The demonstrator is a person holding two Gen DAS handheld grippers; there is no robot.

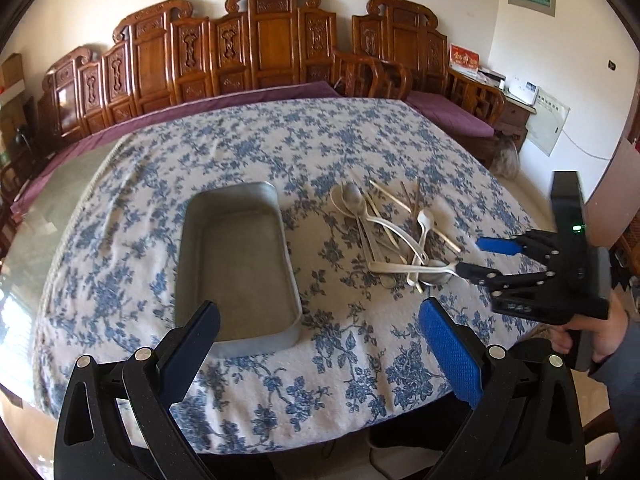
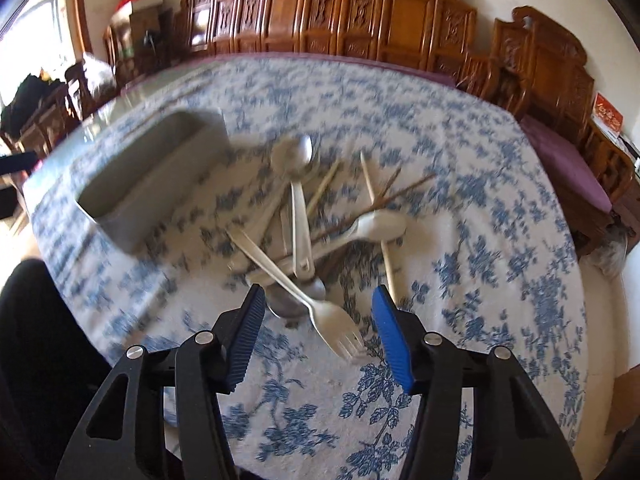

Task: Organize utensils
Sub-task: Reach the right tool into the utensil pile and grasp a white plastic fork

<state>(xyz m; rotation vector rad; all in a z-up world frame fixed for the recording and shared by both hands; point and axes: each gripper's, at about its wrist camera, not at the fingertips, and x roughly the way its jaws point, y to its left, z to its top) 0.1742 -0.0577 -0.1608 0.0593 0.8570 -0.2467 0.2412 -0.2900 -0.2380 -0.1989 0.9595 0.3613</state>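
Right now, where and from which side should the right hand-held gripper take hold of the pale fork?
Probably the neck just behind the tines of the fork, from the table's near edge. That end juts clear of the utensil pile between the open right hand-held gripper fingers; its handle is crossed.

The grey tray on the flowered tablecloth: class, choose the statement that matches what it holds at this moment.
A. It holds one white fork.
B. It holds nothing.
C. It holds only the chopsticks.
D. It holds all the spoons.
B: the grey tray shows only its bare floor, while the spoons, chopsticks and fork lie in the utensil pile beside it on the tablecloth.
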